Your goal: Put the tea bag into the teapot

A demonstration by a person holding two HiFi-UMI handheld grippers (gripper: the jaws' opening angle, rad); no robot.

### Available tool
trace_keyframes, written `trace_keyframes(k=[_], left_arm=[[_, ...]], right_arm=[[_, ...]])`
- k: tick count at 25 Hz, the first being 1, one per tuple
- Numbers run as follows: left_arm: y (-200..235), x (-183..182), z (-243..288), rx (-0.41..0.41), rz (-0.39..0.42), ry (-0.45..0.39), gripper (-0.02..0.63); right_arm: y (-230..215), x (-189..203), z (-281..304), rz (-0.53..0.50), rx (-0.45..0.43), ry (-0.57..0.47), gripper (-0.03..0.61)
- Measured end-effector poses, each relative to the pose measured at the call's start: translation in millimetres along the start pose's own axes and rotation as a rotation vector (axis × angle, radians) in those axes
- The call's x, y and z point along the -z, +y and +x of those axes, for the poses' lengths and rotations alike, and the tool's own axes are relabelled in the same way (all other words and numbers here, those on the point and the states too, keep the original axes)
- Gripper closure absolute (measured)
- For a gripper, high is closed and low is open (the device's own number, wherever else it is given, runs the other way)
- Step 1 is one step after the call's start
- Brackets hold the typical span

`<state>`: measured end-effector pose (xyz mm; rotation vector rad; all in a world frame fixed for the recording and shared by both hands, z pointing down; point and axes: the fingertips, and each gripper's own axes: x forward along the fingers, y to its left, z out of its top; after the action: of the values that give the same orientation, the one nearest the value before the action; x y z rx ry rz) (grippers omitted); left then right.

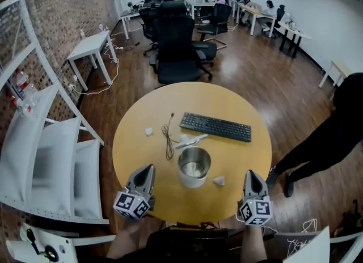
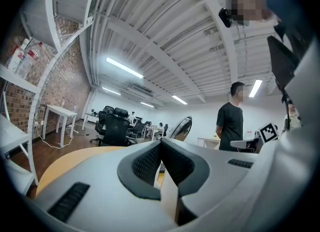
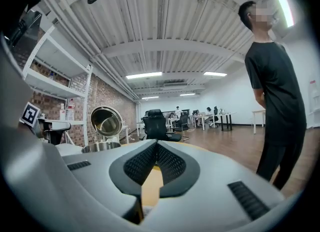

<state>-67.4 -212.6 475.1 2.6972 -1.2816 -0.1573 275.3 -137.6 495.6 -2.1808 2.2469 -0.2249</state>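
A steel teapot [image 1: 193,167] stands on the round yellow table [image 1: 136,143], its lid [image 1: 191,141] swung open toward the back. A small white tea bag [image 1: 219,181] lies on the table just right of the pot. My left gripper [image 1: 148,169] hovers at the near edge, left of the pot, shut and empty. My right gripper [image 1: 252,174] hovers at the near right, past the tea bag, also shut and empty. The left gripper view shows the lid [image 2: 181,127] beyond the closed jaws. In the right gripper view the pot [image 3: 100,147] and its lid [image 3: 106,121] are at the left.
A black keyboard [image 1: 215,126] lies behind the pot, with a thin cable [image 1: 168,137] and a small white scrap [image 1: 148,132] to its left. A person in black [image 1: 340,131] stands by the table's right side. White shelving [image 1: 51,160] is at the left, office chairs [image 1: 177,46] behind.
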Motion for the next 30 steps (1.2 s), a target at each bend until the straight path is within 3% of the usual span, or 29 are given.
trace_keyframes(k=[5, 11, 17, 18, 20, 23, 30], left_arm=[[8.1, 22.7, -0.1, -0.004, -0.056, 0.057, 0.611], [13.7, 75.2, -10.5, -0.013, -0.117, 0.190, 0.611], [19.2, 95.6, -9.5, -0.015, -0.127, 0.238, 0.611], [18.8, 98.7, -9.8, -0.015, -0.130, 0.244, 0.611], [17.3, 103.9, -9.8, -0.015, -0.138, 0.252, 0.611], [15.9, 108.8, -9.4, -0.016, -0.156, 0.260, 0.611], [26.4, 110.0, -14.1, -0.055, -0.156, 0.291, 0.611]], right_arm=[[5.8, 37.4, 13.8, -0.012, -0.057, 0.090, 0.571], [8.9, 103.7, 17.4, -0.030, -0.061, 0.256, 0.571], [17.0, 130.0, 25.3, -0.063, -0.075, 0.338, 0.569], [19.4, 134.2, 27.5, -0.070, -0.079, 0.355, 0.557], [23.9, 148.9, 33.3, -0.086, -0.104, 0.396, 0.457], [29.9, 173.1, 40.6, -0.110, -0.139, 0.469, 0.384], [40.0, 209.8, 61.4, -0.148, -0.184, 0.614, 0.296]])
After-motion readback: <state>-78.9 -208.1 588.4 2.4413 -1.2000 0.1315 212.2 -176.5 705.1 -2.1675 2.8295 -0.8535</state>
